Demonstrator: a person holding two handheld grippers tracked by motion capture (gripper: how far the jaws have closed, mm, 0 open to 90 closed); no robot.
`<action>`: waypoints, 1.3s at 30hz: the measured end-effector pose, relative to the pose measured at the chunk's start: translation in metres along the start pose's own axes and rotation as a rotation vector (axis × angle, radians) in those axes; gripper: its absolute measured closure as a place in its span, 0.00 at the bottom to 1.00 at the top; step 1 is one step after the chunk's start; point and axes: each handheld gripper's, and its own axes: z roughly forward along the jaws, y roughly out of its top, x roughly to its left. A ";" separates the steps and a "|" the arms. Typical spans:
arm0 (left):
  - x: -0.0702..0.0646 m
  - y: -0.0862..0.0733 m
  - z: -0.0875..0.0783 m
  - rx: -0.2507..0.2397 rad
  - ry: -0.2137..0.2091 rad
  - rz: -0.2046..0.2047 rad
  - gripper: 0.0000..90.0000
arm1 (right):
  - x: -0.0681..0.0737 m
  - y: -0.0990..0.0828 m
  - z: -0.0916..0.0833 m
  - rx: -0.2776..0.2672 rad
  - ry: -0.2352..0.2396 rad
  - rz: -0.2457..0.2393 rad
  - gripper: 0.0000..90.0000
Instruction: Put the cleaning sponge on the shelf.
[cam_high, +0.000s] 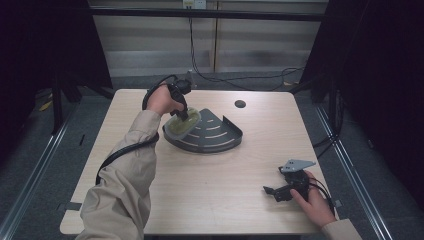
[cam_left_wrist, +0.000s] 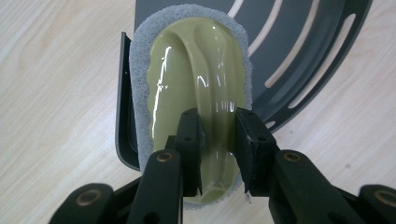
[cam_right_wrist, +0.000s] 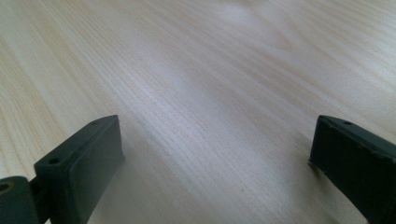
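The wooden table (cam_high: 210, 190) carries a dark grey corner rack (cam_high: 215, 134) with slots, directly under the left gripper (cam_left_wrist: 218, 140). On the rack's left edge sits a scrub pad (cam_left_wrist: 140, 70) with a glossy olive handle (cam_left_wrist: 205, 79). The left gripper's jaws are closed on this handle from both sides. The right gripper (cam_right_wrist: 215, 154) rests well apart on the bare table, its jaws wide open and holding nothing.

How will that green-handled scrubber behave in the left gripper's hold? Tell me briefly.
The scrubber has a glossy moulded handle, so it is probably stiff but somewhat slippery between the left gripper jaws. Its grey pad edge looks soft and likely gives when pressed against the rack. It looks light for its size.
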 end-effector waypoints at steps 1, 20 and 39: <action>0.000 0.000 0.000 0.000 0.000 0.000 0.80 | 0.000 0.000 0.000 0.000 0.000 0.000 0.02; 0.011 0.010 0.026 0.002 -0.011 0.003 0.80 | 0.000 0.000 0.000 0.000 0.000 0.001 0.02; 0.022 0.003 0.052 0.018 -0.010 -0.034 0.80 | 0.000 0.000 0.000 0.001 0.001 0.001 0.02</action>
